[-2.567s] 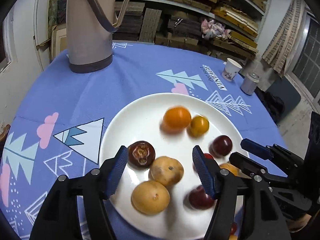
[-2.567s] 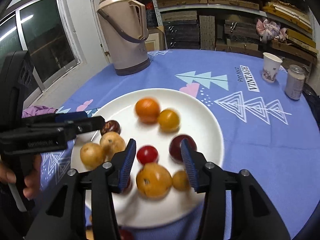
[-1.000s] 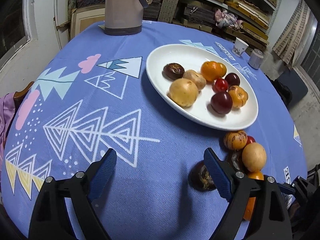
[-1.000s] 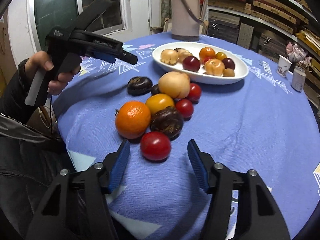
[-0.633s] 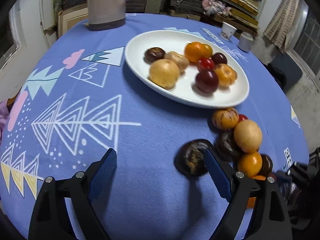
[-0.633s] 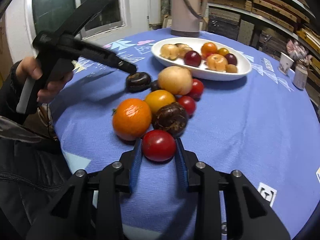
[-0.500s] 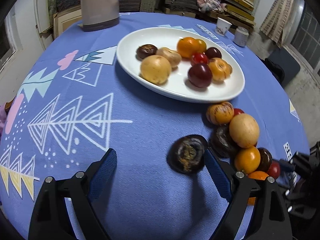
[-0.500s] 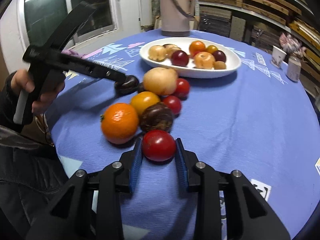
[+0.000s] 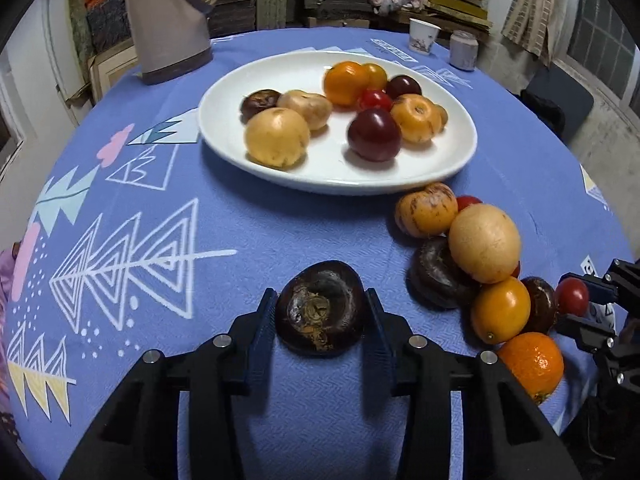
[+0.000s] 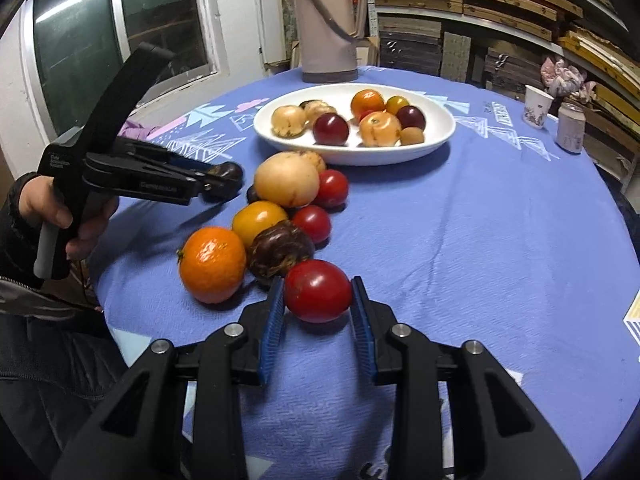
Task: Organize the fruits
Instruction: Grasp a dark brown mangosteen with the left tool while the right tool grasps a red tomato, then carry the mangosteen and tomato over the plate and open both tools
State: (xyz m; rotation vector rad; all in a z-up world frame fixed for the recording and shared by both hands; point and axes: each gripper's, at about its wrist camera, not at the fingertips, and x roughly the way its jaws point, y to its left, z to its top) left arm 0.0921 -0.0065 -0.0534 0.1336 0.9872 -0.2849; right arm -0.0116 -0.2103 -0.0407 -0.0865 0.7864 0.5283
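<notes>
tongs-wise, left tongs (image 9: 320,316) just squeezed in on the dark wrinkly fruit (image 9: 320,308) on the tabletop (image 9: 280,232), while right tongs (image 10: 318,304) clamp the red tomato (image 10: 318,290) beside the pile.

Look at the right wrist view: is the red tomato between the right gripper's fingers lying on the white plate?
No. The red tomato sits on the blue tablecloth, held by the right gripper, well short of the white plate.

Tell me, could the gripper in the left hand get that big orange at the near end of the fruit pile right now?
Probably not yet. The left gripper has just closed on a dark wrinkled fruit, so its jaws are full. The big orange also sits tight against other fruit, near the right gripper, shut on a red tomato.
</notes>
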